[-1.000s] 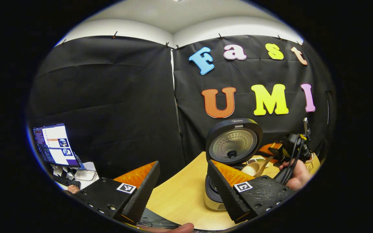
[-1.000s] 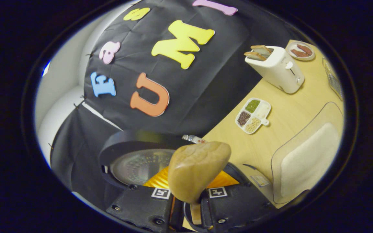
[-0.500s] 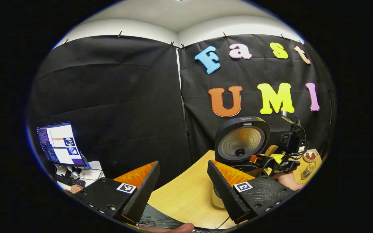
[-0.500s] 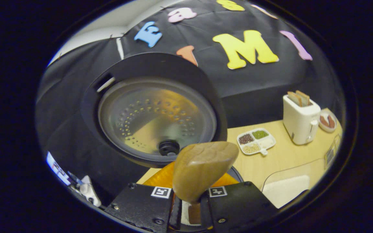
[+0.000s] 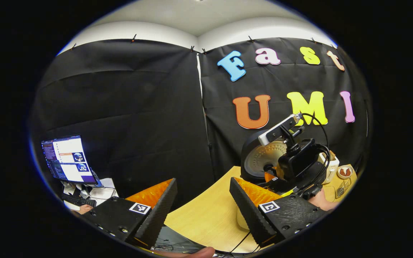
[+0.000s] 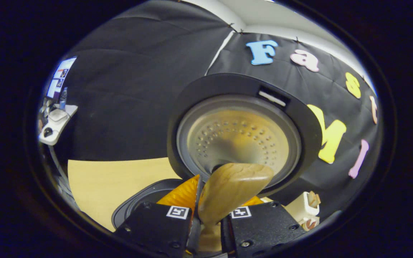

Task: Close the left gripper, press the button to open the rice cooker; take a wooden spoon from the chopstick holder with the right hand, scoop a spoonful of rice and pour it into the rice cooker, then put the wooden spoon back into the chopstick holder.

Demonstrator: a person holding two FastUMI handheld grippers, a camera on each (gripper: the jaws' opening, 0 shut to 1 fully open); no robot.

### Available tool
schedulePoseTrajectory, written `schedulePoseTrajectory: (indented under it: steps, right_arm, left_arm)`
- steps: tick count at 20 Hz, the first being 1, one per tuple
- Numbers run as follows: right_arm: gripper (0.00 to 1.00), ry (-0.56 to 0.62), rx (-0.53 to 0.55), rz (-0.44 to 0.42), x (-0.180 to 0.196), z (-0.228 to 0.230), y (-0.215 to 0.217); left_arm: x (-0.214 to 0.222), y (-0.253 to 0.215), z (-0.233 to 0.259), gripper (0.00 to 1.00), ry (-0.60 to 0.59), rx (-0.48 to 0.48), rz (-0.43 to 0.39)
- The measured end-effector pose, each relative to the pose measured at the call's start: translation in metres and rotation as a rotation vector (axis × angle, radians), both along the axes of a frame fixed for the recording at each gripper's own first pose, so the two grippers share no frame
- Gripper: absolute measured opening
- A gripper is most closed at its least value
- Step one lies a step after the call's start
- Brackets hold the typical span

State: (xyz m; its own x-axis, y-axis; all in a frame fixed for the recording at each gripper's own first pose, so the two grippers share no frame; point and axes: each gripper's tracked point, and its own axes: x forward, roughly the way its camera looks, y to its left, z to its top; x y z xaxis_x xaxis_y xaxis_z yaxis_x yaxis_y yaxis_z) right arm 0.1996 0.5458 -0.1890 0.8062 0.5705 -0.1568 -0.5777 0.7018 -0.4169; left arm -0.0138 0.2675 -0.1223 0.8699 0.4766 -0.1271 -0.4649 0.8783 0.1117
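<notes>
The rice cooker stands open with its round lid [image 6: 238, 136] upright, and the dark rim of its pot [image 6: 138, 200] shows lower left. My right gripper [image 6: 215, 202] is shut on the handle of the wooden spoon [image 6: 231, 188], whose bowl is tilted over the pot in front of the lid. In the left gripper view the right gripper [image 5: 269, 177] and its hand [image 5: 321, 202] cover part of the lid [image 5: 256, 161]. My left gripper [image 5: 201, 211] is open, holds nothing, and hangs near the table's front edge, left of the cooker's pale body [image 5: 240, 220].
The wooden table [image 6: 113, 179] runs left of the cooker. A white toaster [image 6: 305, 209] with bread and a small plate [image 5: 344, 172] sit to the right. A lit laptop [image 5: 66, 159] stands on a desk at far left. A cable [image 5: 242, 240] trails off the table's front edge.
The right gripper swung left over the open cooker and rolled the spoon, so the lid now faces it squarely. In the left gripper view it moved in front of the lid. The left gripper barely shifted.
</notes>
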Motion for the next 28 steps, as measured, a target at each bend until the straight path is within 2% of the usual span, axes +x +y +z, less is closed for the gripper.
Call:
schedulePoseTrajectory:
  steps: [3, 5, 7, 10, 11, 12, 13, 14, 18, 21, 22, 23, 28]
  right_arm:
    - [0.24, -0.037, -0.038, 0.028, -0.004, 0.007, 0.004]
    - [0.24, -0.019, -0.003, 0.034, -0.004, 0.012, 0.002]
    - [0.24, 0.105, 0.138, 0.027, -0.005, 0.01, -0.003]
    - [0.24, 0.337, 0.444, -0.006, -0.005, 0.024, -0.025]
    - [0.24, 0.369, 0.523, -0.005, -0.002, 0.036, -0.035]
    - [0.28, 0.393, 0.596, -0.005, 0.003, 0.049, -0.044]
    - [0.24, 0.43, 0.668, -0.006, 0.005, 0.059, -0.054]
    - [0.28, 0.451, 0.736, -0.012, 0.012, 0.065, -0.064]
    - [0.28, 0.508, 0.922, -0.051, 0.023, 0.082, -0.116]
    - [0.28, 0.477, 0.994, -0.119, 0.04, 0.092, -0.168]
    - [0.28, 0.458, 1.001, -0.147, 0.045, 0.093, -0.188]
    - [0.28, 0.443, 1.004, -0.172, 0.051, 0.093, -0.207]
    - [0.28, 0.355, 1.013, -0.308, 0.077, 0.086, -0.306]
  left_arm:
    - [0.0, 0.0, -0.001, 0.94, 0.003, -0.003, -0.003]
    - [0.0, 0.001, 0.0, 0.94, 0.002, -0.006, -0.001]
    - [0.0, 0.001, -0.001, 0.94, 0.001, -0.006, 0.001]
    - [0.0, 0.0, 0.001, 0.94, 0.004, 0.008, 0.0]
    - [0.001, 0.0, 0.002, 0.94, 0.004, 0.01, -0.002]
    - [0.002, -0.002, 0.002, 0.94, 0.004, 0.011, -0.004]
    - [0.003, -0.004, 0.002, 0.94, 0.004, 0.013, -0.007]
    - [0.005, -0.005, 0.002, 0.94, 0.006, 0.014, -0.009]
    - [0.012, -0.019, 0.006, 0.94, 0.006, 0.009, -0.038]
    - [0.018, -0.033, 0.011, 0.94, 0.0, 0.026, -0.074]
    - [0.02, -0.039, 0.014, 0.9, -0.005, 0.028, -0.084]
    - [0.022, -0.045, 0.014, 0.94, -0.009, 0.026, -0.094]
    - [0.034, -0.074, 0.016, 0.94, -0.016, 0.016, -0.141]
